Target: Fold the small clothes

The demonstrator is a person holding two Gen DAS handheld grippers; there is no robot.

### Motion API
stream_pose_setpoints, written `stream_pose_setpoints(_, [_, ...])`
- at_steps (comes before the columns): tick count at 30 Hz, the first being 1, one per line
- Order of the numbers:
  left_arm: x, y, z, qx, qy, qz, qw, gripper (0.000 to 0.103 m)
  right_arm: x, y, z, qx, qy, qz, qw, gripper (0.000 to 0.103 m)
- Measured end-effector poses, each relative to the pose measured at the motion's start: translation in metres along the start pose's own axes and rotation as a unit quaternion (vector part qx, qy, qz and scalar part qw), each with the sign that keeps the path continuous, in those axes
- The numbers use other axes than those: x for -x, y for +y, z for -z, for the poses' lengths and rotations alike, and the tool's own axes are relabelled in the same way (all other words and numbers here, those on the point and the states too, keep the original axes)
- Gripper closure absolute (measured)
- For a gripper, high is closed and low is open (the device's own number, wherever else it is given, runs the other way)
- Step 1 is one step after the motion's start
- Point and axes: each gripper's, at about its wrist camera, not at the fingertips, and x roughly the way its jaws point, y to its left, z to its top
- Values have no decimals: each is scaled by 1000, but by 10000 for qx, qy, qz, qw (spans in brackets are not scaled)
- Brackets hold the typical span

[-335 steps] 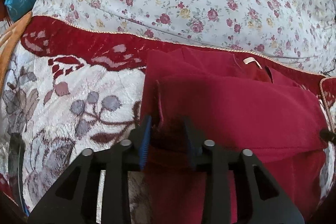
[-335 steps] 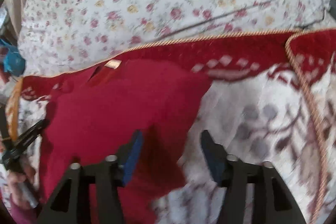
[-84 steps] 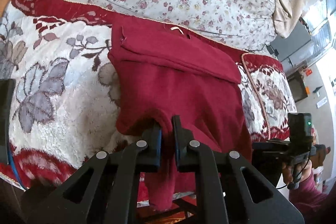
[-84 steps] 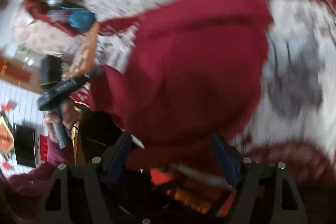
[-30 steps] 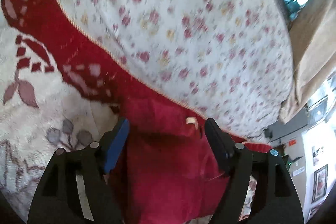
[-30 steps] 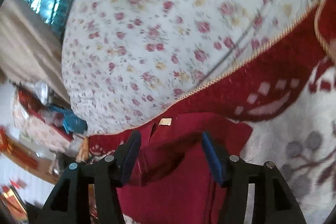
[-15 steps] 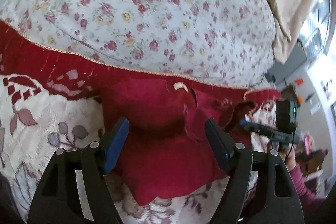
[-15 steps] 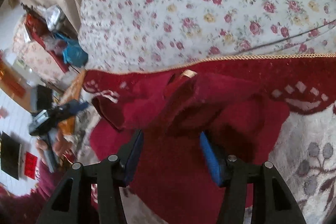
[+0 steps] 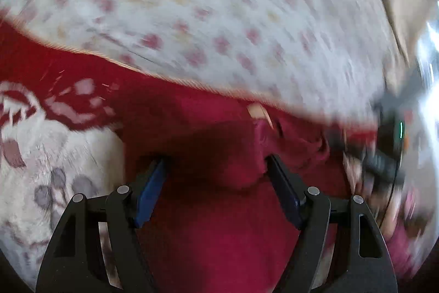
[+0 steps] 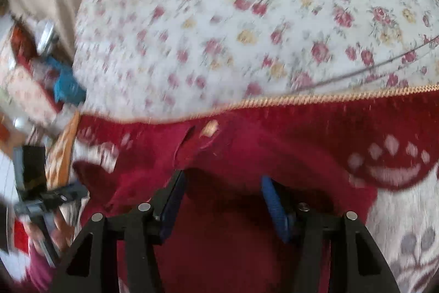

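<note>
A dark red garment (image 9: 219,224) lies folded on the blanket, its collar end with a tan label (image 9: 256,111) towards the floral quilt. My left gripper (image 9: 216,164) hovers low over the folded top edge, jaws wide, a raised bulge of cloth between the blue pads (image 9: 151,191). In the right wrist view the same garment (image 10: 233,251) and label (image 10: 210,128) show. My right gripper (image 10: 222,177) stands open there, with the fold's shadowed edge between its fingers. Neither pair of pads clearly presses the cloth. Both views are blurred.
The garment rests on a red and cream patterned blanket (image 10: 397,210) edged with gold cord. A white quilt with red flowers (image 10: 247,32) bulges behind it. A person's hand (image 10: 59,232) holds the left gripper at the left edge. Blue clutter (image 10: 67,89) lies far left.
Both grippers have sunk closer to the garment's collar end and rolled. The folded edge now sits between each pair of fingers. The jaws' widths look unchanged.
</note>
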Motion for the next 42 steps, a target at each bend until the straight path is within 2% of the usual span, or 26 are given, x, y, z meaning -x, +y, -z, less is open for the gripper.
stream_pose_setpoints(2, [-2,26,-8,734,-92,71,9972,28,-9,-9,-15,-266,-102,240,9993,47])
stream_pose_setpoints(4, [5,39,-11,946,-145,7,9954,28,-8,-17,-23,-566,-189,542,9967,47])
stream_pose_setpoints(6, [14,40,-11,788,-149,-85,9967,28,1,-18,-22,-753,-278,403,9960,46])
stream_pose_setpoints(8, [25,33,-10,555,-121,-64,9984,28,15,-13,-16,-620,-324,390,9968,44])
stream_pose_setpoints(11, [35,21,-1,147,-49,40,9999,28,25,-3,6,-48,-34,1096,9940,41])
stream_pose_setpoints(14, [40,12,15,-157,116,-88,9998,28,8,-10,25,190,499,1400,9887,41])
stream_pose_setpoints(17, [56,9,31,-301,329,-36,9990,28,22,-6,28,105,424,1341,9900,41])
stream_pose_setpoints(19, [71,12,43,-344,352,163,9987,28,49,7,31,188,293,1077,9936,40])
stream_pose_setpoints(21, [84,17,57,-423,466,290,9976,28,70,20,40,361,294,993,9940,26])
stream_pose_setpoints(25, [96,22,92,-1014,751,-17,9920,28,104,24,77,516,320,966,9935,26])
stream_pose_setpoints(28, [87,22,104,-1150,865,-174,9894,28,108,9,106,313,512,915,9940,25])
stream_pose_setpoints(32, [66,24,105,-1107,922,-72,9895,28,94,-5,122,25,818,830,9932,26])
stream_pose_setpoints(33, [61,24,104,-1114,942,-38,9893,30,92,-7,125,-6,829,782,9935,26])
stream_pose_setpoints(34, [57,23,105,-1145,978,-40,9886,42,91,-9,127,-62,810,742,9939,26])
stream_pose_setpoints(35, [51,23,106,-1217,1094,-69,9865,64,89,-12,128,-139,788,675,9945,26])
stream_pose_setpoints(37, [46,24,107,-1228,1176,-101,9854,81,83,-15,130,-164,798,540,9952,43])
stream_pose_setpoints(38, [47,24,107,-1213,1148,-80,9859,85,80,-14,130,-91,812,526,9953,60])
stream_pose_setpoints(40, [55,22,105,-1264,1041,-105,9865,90,77,-7,129,104,810,608,9948,74])
stream_pose_setpoints(41, [61,20,104,-1295,972,-122,9867,92,81,-2,128,235,770,636,9947,84])
stream_pose_setpoints(42, [66,18,103,-1323,912,-133,9869,92,85,3,127,380,724,723,9940,88])
